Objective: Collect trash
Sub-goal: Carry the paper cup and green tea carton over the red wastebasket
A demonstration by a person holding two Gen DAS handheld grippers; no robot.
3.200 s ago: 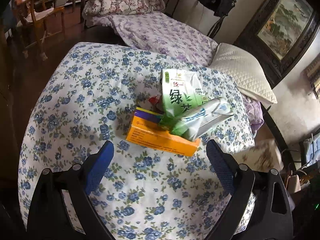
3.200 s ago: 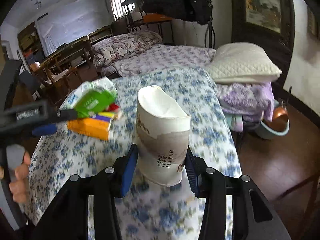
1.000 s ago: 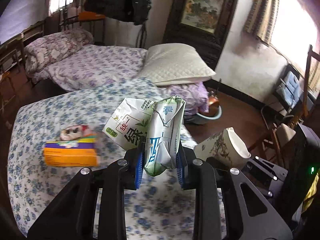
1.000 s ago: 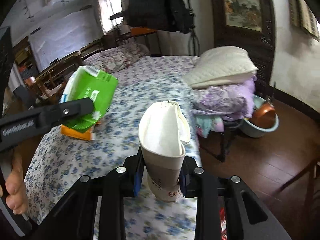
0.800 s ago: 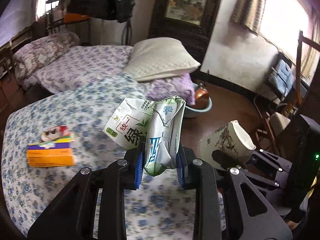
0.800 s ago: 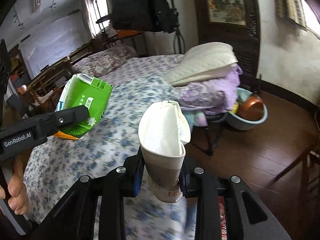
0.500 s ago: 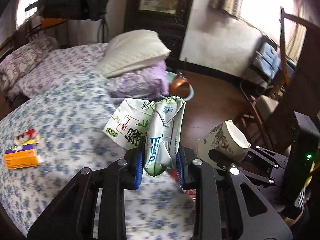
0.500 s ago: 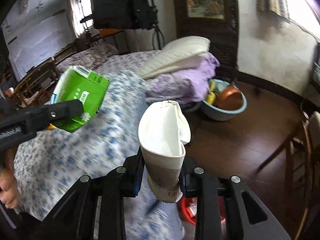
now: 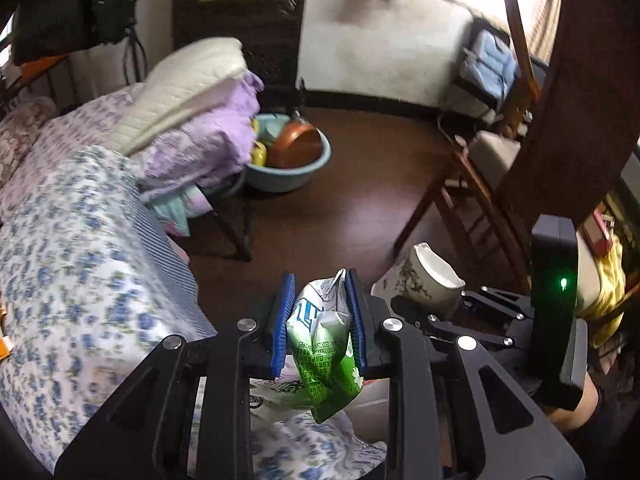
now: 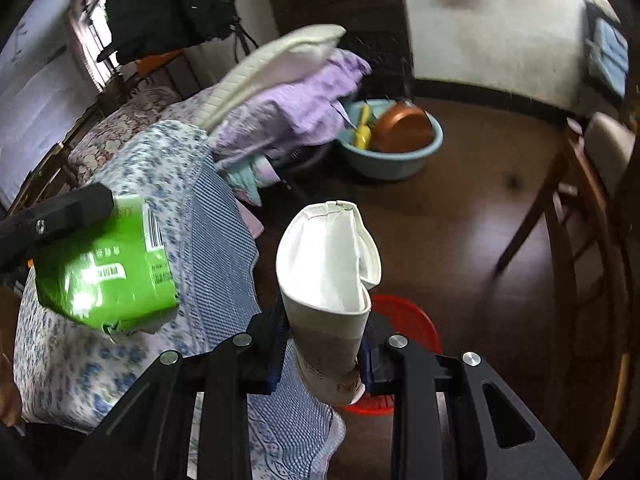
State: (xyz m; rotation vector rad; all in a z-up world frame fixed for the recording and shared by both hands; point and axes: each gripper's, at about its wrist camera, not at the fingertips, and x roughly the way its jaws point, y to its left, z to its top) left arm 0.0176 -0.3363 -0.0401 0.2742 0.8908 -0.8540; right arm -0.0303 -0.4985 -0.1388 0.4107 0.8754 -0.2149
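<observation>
Paper cup (image 10: 328, 280) above red bin (image 10: 404, 320)

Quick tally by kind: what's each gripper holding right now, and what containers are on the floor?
Green drink cartons: 1, the crushed carton in the left gripper
Paper cups: 1, the squashed paper cup in the right gripper
Red bins: 1, the red basket on the floor
Blue basins: 1, the blue basin on the floor
Total: 4

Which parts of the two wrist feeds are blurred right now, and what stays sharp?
Left wrist: floral bedspread smeared, green packet in the jaws sharp, window glare top right. Right wrist: bedspread and walls streaked, crushed paper cup crisp; fisheye bends both.
</observation>
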